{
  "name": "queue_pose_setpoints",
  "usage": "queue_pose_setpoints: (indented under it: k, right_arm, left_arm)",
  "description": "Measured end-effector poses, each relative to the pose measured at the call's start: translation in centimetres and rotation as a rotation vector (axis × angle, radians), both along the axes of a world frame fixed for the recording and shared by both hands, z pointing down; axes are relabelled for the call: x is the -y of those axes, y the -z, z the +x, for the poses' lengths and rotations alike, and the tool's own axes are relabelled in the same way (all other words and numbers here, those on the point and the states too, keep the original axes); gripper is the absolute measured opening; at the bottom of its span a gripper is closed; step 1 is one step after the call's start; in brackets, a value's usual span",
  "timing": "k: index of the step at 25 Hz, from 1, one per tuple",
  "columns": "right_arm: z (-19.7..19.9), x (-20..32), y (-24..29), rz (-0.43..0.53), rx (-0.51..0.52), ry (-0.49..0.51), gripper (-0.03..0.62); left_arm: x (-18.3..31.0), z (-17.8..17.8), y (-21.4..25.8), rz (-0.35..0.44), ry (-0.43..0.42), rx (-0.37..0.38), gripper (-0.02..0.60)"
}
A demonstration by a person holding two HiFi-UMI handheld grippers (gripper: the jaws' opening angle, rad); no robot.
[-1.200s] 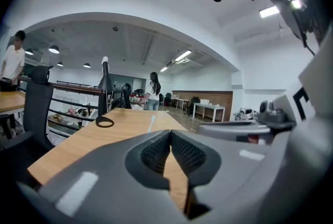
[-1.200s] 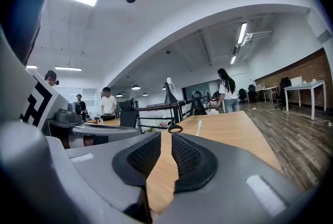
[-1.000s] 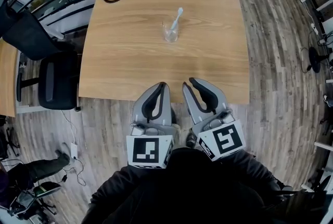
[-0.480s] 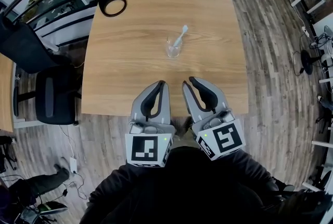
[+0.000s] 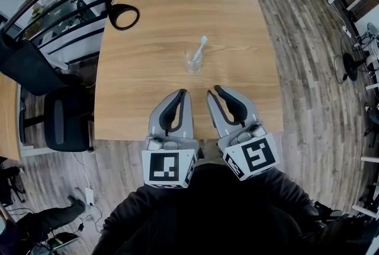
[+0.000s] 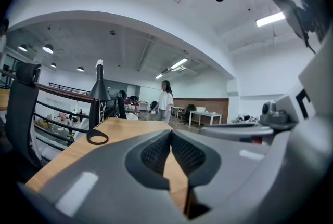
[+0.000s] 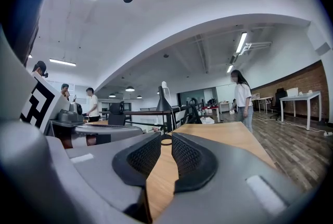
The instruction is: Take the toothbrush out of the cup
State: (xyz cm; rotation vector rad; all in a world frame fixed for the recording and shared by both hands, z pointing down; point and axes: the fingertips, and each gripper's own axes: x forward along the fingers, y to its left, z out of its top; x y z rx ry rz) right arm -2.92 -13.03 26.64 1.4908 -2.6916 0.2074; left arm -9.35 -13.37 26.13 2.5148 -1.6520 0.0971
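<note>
Toothbrush (image 5: 200,47) and cup (image 5: 193,62) stand on the table (image 5: 154,23), ahead of both tools and touched by neither.

The left tool (image 5: 185,93) has its jaws together at the tips, with only a thin wedge of table showing lower down between the pads, and it holds nothing. The right tool (image 5: 212,91) has its jaws a narrow slit apart, also with nothing between them. In the right gripper view the wood of the table and a ring-shaped lamp base show through that slit. The two tools lie side by side over the near edge of the table, pointing roughly level toward the cup. Each carries its marker cube (image 5: 169,168) at the back, close to the person's dark sleeves.

The cup is clear, upright, and sits near the middle of the table's width, well apart from the tool tips. The white toothbrush rests inside it, leaning up and to the right in the head view, its head above the rim.

Farther out, a black lamp (image 5: 124,16) stands near the table's far left edge. A black chair (image 5: 62,118) sits beside the table's left side on the plank floor (image 5: 308,70). In the left gripper view a person (image 6: 165,95) in a white top stands far across the room.
</note>
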Motion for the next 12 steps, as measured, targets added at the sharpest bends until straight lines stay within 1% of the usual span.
queue_pose_setpoints:
  k: [4, 12]
  right_arm:
    - [0.6, 1.2, -0.3, 0.001, 0.014, 0.010, 0.064]
    - [1.6, 3.9, -0.7, -0.011, 0.020, 0.021, 0.064]
  left_arm:
    - [1.1, 0.5, 0.0, 0.010, 0.013, 0.011, 0.008]
    - [3.7, 1.8, -0.4, 0.000, 0.017, 0.017, 0.008]
